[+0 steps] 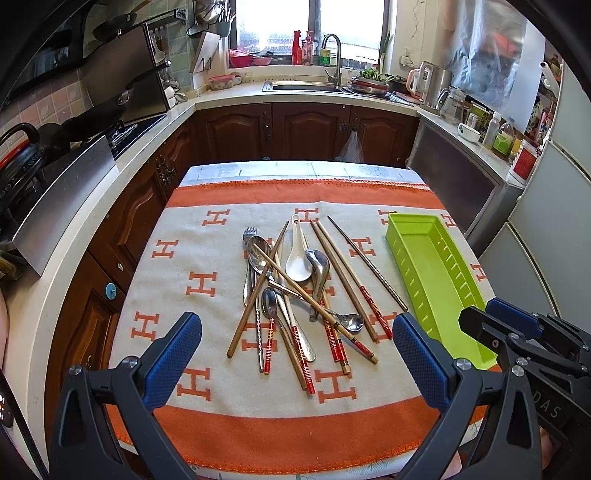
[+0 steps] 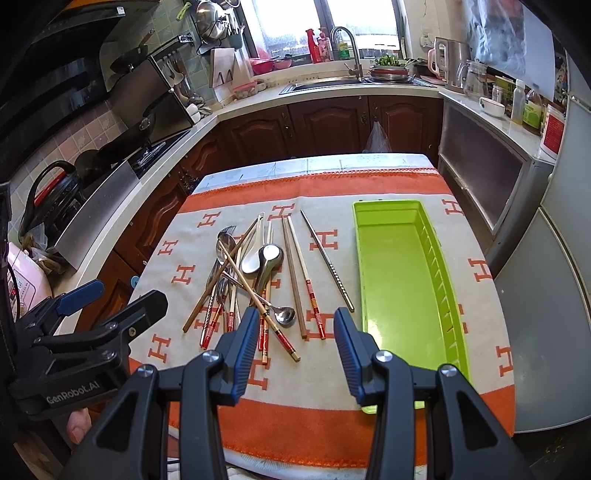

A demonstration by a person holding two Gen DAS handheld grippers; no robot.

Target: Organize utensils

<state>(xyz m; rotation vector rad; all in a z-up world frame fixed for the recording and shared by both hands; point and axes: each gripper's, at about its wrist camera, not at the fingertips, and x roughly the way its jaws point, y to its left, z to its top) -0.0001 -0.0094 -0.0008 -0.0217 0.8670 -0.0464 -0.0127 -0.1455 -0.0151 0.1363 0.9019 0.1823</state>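
Both grippers, left [image 1: 295, 354] and right [image 2: 293, 349], gape empty; the steel chopstick [image 2: 327, 260] lies lengthwise just ahead of the right, beside the green tray [image 2: 406, 280].

bright daylight pours from the blown-out window [image 1: 310, 22], sharp centre, strong fisheye bending and dark vignetted corners.

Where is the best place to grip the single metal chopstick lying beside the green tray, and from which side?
Grip the metal chopstick near its middle, from straight above, with the open right claw across its length. It lies flat and alone on the cloth, apart from the pile and the green tray, so both sides look free.
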